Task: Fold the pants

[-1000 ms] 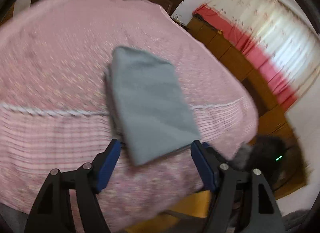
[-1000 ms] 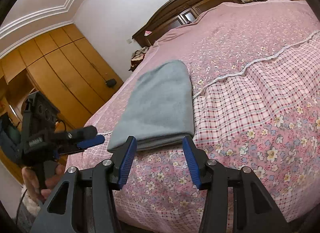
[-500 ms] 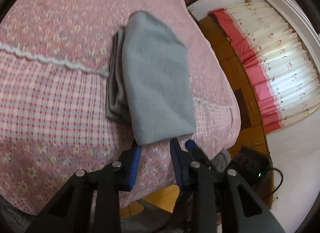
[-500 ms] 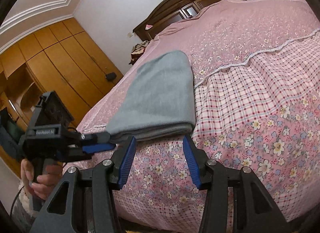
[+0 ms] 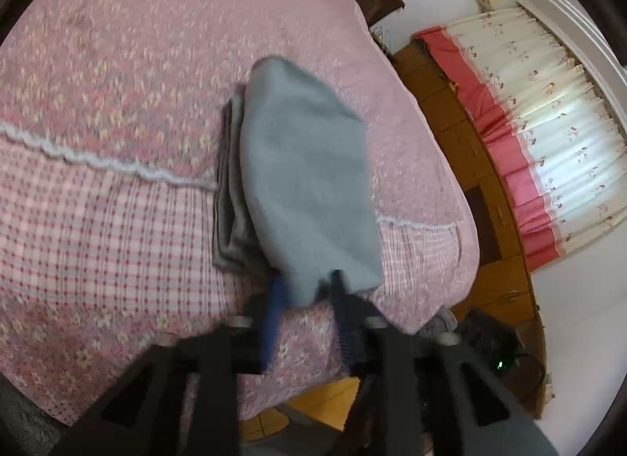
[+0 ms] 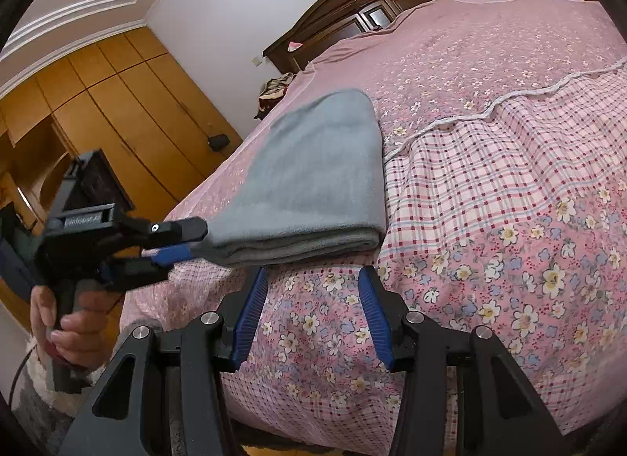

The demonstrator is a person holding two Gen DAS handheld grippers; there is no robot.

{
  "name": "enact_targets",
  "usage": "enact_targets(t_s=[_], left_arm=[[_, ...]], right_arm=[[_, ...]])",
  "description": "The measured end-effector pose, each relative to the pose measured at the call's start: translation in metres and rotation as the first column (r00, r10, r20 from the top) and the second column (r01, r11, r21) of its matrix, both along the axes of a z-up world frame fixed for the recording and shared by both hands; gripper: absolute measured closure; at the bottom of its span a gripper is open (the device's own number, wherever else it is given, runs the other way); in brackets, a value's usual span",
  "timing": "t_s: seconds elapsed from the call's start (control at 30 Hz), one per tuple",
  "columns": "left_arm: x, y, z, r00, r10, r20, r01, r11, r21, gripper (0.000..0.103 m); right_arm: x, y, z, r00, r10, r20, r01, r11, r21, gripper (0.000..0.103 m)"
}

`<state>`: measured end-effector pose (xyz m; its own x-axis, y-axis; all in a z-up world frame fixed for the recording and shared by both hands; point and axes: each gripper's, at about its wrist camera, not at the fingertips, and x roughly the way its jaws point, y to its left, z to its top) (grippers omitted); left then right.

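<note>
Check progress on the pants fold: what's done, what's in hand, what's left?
Done: the grey pants lie on the bed in a layered stack. In hand: the left gripper is closing on the stack's near corner. The right gripper hangs open, short of the near edge. Left: probably one more fold.

I get soft daylight through the curtain (image 5: 548,142) at right; my left view smears with motion, edges bowed, corners black.

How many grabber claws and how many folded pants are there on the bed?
Grabber claws: 2, the left gripper closing on the pants' corner and the right gripper open.
Folded grey pants: 1
Total: 3
</note>
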<state>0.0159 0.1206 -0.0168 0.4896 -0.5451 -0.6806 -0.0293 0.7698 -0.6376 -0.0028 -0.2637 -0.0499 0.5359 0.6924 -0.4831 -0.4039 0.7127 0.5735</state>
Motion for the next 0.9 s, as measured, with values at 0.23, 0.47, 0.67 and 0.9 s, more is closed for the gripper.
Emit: enact_targets(t_s=[0.23, 0.47, 0.67, 0.9], left_arm=[[0.015, -0.012, 0.037, 0.995, 0.035, 0.093, -0.023, 0.991, -0.131, 0.094], [0.026, -0.022, 0.068, 0.982, 0.032, 0.185, 0.009, 0.976, -0.217, 0.094], [0.029, -0.018, 0.078, 0.977, 0.049, 0.210, -0.001, 0.974, -0.226, 0.094], [0.020, -0.002, 0.064, 0.979, 0.075, 0.192, -0.029, 0.973, -0.230, 0.094]], right_arm=[[-0.016, 0.004, 0.013, 0.981, -0.068, 0.182, 0.085, 0.993, -0.086, 0.045], [-0.016, 0.033, 0.015, 0.944, -0.095, 0.315, 0.170, 0.960, -0.221, 0.030], [0.015, 0.031, 0.009, 0.954, -0.180, 0.240, 0.228, 0.954, -0.194, 0.030], [0.014, 0.010, 0.006, 0.952, -0.242, 0.187, 0.276, 0.944, -0.183, 0.030]])
